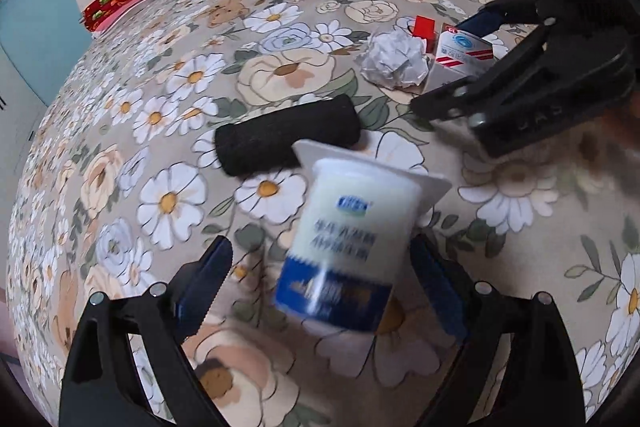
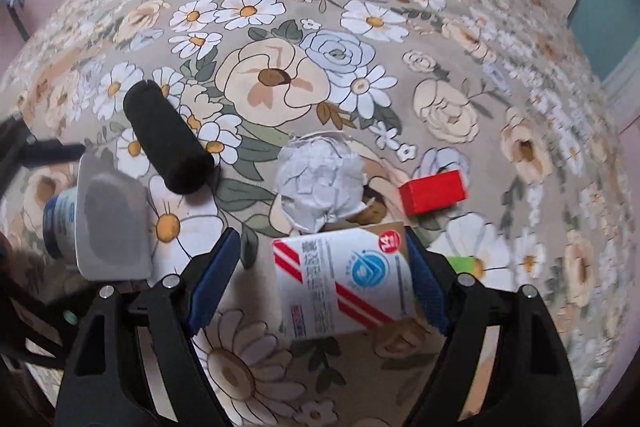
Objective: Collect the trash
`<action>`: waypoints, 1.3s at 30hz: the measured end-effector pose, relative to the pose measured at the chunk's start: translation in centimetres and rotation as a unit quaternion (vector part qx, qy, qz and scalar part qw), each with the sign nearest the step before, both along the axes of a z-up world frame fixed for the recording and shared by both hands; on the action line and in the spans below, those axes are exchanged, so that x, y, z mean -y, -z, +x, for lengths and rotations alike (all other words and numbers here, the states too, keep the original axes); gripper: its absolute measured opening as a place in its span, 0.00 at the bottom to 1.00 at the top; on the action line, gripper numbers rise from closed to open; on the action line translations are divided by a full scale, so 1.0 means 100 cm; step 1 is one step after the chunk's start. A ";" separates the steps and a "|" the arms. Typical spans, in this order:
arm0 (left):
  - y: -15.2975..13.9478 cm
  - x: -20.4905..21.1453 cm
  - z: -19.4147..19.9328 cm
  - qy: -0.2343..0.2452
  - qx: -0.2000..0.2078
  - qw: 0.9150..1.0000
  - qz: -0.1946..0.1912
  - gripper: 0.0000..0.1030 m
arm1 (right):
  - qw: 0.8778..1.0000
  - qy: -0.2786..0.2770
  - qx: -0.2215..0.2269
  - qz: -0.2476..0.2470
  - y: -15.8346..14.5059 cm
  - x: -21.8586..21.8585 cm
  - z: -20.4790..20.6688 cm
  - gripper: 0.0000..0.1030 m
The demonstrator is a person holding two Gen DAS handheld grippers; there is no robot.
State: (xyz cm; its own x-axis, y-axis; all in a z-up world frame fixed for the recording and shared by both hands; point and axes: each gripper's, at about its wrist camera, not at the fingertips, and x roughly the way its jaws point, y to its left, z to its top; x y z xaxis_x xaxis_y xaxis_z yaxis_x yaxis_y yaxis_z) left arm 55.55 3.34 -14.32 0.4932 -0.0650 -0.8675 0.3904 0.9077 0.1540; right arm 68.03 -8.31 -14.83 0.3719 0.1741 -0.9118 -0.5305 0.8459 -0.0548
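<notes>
Left gripper spread wide around the motion-blurred yogurt cup lying on the floral bedspread; label unreadable. Right gripper also spread, straddling the white carton; contact unclear. Crumpled paper just beyond, red block beside. Black roll near the cup.

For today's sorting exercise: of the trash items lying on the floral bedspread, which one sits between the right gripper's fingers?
The white carton with red stripes lies between the open right gripper; the crumpled paper ball, black roll and red block lie farther off.
</notes>
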 end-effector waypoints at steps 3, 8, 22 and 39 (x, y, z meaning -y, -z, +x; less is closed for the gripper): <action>0.006 0.006 0.006 0.001 -0.020 1.000 -0.012 0.63 | 1.000 0.014 -0.012 0.013 0.009 0.001 0.004 0.76; 0.008 0.010 0.012 -0.022 -0.033 0.999 -0.029 0.52 | 0.999 0.032 -0.019 0.039 0.014 0.006 0.006 0.55; -0.040 -0.002 -0.022 -0.079 -0.021 0.996 -0.027 0.48 | 0.993 0.064 -0.003 0.095 -0.049 0.033 -0.034 0.54; -0.202 0.003 -0.131 -0.108 0.093 0.989 -0.032 0.48 | 0.989 0.055 0.103 0.094 -0.211 0.061 -0.178 0.54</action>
State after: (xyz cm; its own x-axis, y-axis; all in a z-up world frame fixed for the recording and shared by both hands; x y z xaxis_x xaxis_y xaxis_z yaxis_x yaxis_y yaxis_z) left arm 42.42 2.99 5.85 0.6523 0.0071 -0.7579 0.1563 0.9772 0.1437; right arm 50.26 -14.43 6.28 0.5718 0.2818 -0.7705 -0.4284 0.9035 0.0125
